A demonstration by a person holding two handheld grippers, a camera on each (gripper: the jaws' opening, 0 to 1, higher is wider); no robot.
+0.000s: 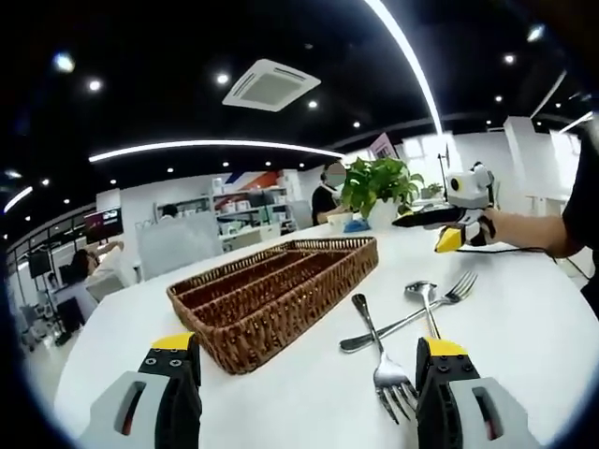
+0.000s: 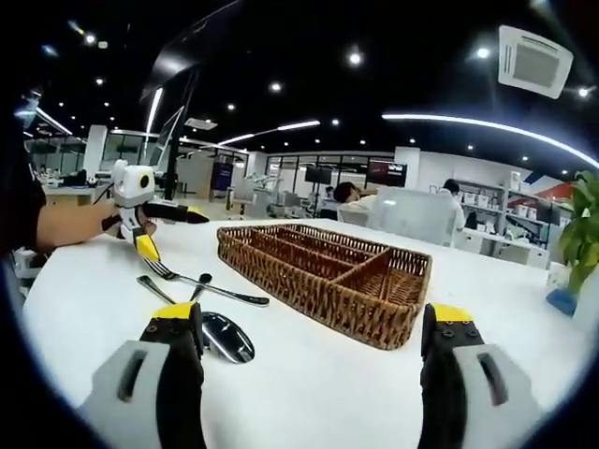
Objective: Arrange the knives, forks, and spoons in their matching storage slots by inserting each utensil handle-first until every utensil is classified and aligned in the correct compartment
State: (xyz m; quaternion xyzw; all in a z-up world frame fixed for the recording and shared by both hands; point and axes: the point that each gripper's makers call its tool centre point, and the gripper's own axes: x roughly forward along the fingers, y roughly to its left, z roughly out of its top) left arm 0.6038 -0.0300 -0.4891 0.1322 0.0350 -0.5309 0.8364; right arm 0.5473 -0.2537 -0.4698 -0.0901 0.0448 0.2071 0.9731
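Note:
A brown wicker cutlery tray (image 1: 271,292) with long slots lies on the white table, and its slots look bare. Right of it lie a fork (image 1: 382,360), a spoon (image 1: 423,292) and a second fork (image 1: 456,288), crossing one another. My left gripper (image 1: 307,379) stands open low over the table, with nothing between its jaws. The right gripper (image 1: 447,224), held in a hand, hovers beyond the cutlery. In the right gripper view the tray (image 2: 328,269) is ahead, the spoon (image 2: 226,337) and a fork (image 2: 187,279) lie to the left, and my right gripper (image 2: 314,351) is open and empty. The left gripper (image 2: 140,213) hangs at far left.
A potted green plant (image 1: 379,184) stands behind the tray at the table's far edge; it also shows as the plant (image 2: 585,224) at the right with a small blue object (image 2: 562,301) beside it. People sit at desks in the office beyond.

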